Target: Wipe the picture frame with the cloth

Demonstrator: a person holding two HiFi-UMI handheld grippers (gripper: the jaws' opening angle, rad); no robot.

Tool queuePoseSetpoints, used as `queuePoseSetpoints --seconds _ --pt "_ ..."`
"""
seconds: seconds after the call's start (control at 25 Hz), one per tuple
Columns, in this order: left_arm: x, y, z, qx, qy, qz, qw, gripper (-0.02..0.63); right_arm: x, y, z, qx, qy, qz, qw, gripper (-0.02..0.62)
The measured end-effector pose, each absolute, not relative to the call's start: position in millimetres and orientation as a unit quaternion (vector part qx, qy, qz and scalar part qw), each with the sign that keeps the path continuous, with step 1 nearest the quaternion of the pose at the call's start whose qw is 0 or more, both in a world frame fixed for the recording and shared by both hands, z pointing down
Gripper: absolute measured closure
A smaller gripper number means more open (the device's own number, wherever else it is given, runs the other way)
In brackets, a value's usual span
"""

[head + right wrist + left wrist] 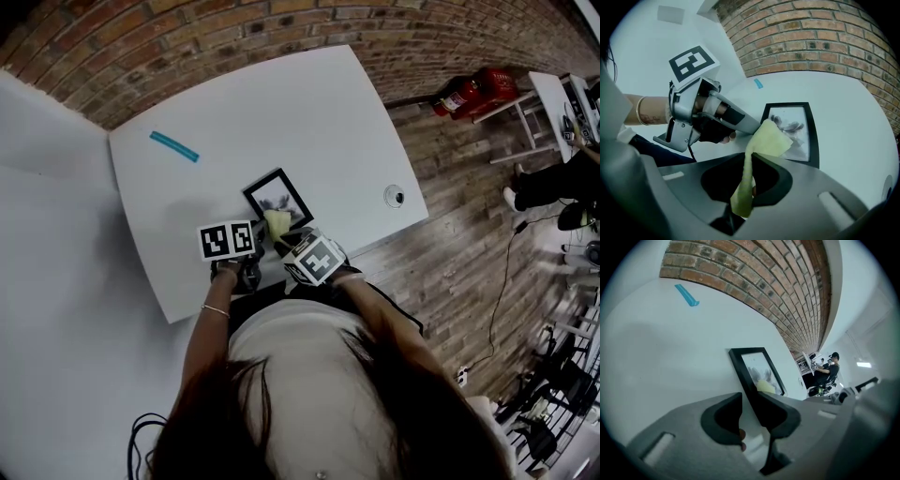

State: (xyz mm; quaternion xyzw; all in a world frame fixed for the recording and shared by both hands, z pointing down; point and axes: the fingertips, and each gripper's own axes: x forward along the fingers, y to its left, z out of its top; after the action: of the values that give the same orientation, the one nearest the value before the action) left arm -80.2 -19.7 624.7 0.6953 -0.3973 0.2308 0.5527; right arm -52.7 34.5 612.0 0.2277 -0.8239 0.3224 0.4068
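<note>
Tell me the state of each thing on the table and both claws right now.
frame: lying flat on the table, face up.
cloth: pinched in the right claw, free end over the frame.
right claw: shut on the cloth.
left claw: open, frame's corner between its jaws.
teal strip: lying flat.

The picture frame [278,199] [759,371] [799,123] is black-edged around a pale print with dark blotches; it lies flat, straight ahead of both claws, and its near corner reaches in between the jaws of the left claw [750,413]. The cloth [765,140] [277,223] [765,386] is pale yellow and pinched edge-on in the right claw [749,176]. Its free end spreads beyond the jaw tips onto the near part of the glass.
</note>
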Motion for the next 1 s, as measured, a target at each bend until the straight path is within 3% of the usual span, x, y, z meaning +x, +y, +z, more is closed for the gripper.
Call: queuePoseSetpoints --seconds 1.0 --pt "-79.0 -18.0 623.2 0.69 -0.383 0.212 0.576 0.512 -64.4 -12.4 609.3 0.197 -0.832 0.312 0.414 0.552"
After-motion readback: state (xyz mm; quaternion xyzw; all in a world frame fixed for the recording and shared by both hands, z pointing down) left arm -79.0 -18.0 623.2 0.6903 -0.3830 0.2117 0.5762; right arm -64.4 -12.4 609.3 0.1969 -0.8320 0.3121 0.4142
